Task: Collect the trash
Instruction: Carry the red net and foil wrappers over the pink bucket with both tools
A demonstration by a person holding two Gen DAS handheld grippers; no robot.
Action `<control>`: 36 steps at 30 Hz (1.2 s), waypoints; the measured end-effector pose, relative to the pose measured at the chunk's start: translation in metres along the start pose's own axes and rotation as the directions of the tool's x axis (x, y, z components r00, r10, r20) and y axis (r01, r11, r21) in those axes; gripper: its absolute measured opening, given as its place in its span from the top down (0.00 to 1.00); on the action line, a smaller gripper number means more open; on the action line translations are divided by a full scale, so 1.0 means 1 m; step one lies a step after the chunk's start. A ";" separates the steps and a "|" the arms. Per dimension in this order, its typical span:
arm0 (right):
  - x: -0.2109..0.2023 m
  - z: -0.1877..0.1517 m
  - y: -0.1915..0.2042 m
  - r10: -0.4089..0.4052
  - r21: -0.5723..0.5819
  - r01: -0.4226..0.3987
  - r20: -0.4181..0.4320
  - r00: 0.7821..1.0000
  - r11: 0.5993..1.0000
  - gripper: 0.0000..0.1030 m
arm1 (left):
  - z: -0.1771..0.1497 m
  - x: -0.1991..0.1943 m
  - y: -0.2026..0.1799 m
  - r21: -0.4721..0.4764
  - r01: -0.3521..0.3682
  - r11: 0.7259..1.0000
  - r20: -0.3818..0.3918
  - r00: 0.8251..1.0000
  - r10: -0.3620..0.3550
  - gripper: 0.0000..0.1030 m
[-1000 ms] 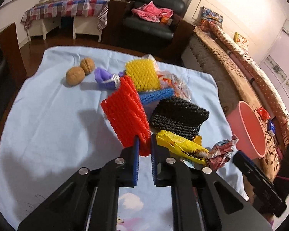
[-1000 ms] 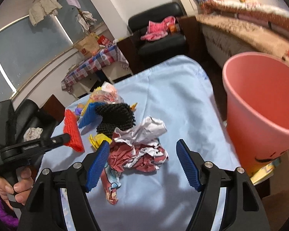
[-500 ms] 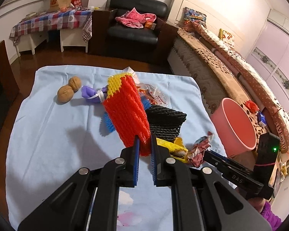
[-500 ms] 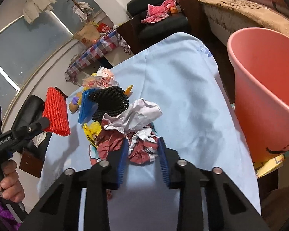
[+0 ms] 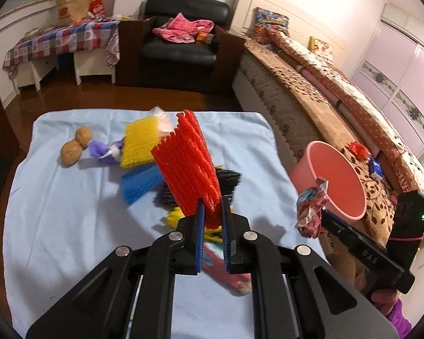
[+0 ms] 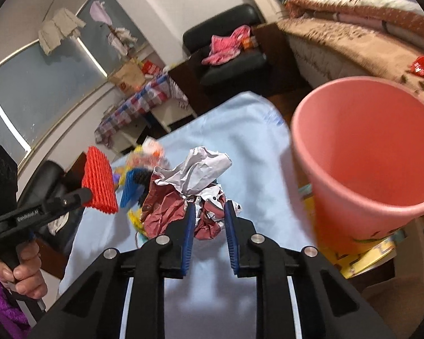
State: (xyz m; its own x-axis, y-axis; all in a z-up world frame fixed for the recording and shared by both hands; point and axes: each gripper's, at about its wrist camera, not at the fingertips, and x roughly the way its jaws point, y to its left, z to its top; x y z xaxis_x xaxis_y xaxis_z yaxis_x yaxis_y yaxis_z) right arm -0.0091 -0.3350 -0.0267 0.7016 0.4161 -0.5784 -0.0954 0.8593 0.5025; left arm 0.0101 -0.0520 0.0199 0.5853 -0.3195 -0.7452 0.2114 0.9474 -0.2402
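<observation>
My left gripper [image 5: 212, 212] is shut on a red foam net [image 5: 188, 163] and holds it up above the blue cloth; the net also shows in the right wrist view [image 6: 99, 180]. My right gripper [image 6: 207, 214] is shut on a crumpled red and white wrapper [image 6: 189, 189], lifted off the table; it shows in the left wrist view [image 5: 311, 209] beside the pink bucket [image 5: 336, 180]. The bucket [image 6: 361, 152] stands just right of the table, close to my right gripper.
On the blue tablecloth [image 5: 65, 212] lie a yellow foam net [image 5: 138, 144], a blue foam net [image 5: 140, 183], a black foam net [image 5: 229, 178], a yellow wrapper [image 5: 175, 214], a purple wrapper [image 5: 101, 149] and two walnuts [image 5: 76, 144]. A bed [image 5: 339, 99] runs along the right.
Both grippers have risen. The left lifted the red net clear of the pile. The right closed on the crumpled wrapper and raised it toward the bucket.
</observation>
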 end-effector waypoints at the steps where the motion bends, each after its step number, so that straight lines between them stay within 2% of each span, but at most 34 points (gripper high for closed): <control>1: -0.005 0.002 -0.003 -0.009 0.003 0.009 0.015 1.000 1.000 0.81 | 0.002 0.001 -0.006 0.013 0.009 1.000 0.002 1.000 -0.009 0.90; 5: -0.030 0.015 -0.021 -0.066 0.033 0.064 0.079 0.995 0.997 0.81 | 0.007 0.003 -0.032 0.065 0.045 0.997 0.009 0.999 -0.046 0.90; 11: -0.059 0.029 -0.056 -0.170 0.089 0.159 0.138 0.976 0.983 0.81 | 0.015 0.019 -0.078 0.147 0.107 0.983 -0.007 0.994 -0.107 0.90; 21: -0.073 0.043 -0.099 -0.320 0.157 0.294 0.178 0.931 0.943 0.80 | 0.026 0.048 -0.160 0.290 0.214 0.933 -0.047 0.977 -0.209 0.90; 26: -0.075 0.040 -0.112 -0.378 0.177 0.348 0.181 0.908 0.921 0.80 | 0.026 0.066 -0.185 0.328 0.227 0.917 -0.069 0.974 -0.216 0.90; 36: -0.073 0.034 -0.126 -0.435 0.211 0.397 0.183 0.882 0.893 0.80 | 0.023 0.104 -0.209 0.356 0.234 0.905 -0.130 0.971 -0.200 0.90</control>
State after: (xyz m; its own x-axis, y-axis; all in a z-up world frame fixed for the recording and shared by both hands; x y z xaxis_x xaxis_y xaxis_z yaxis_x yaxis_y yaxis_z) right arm -0.0249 -0.4836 -0.0259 0.7893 -0.0613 -0.6109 0.3421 0.8702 0.3547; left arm 0.0445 -0.2840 0.0070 0.4244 -0.4978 -0.7564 0.6070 0.7762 -0.1703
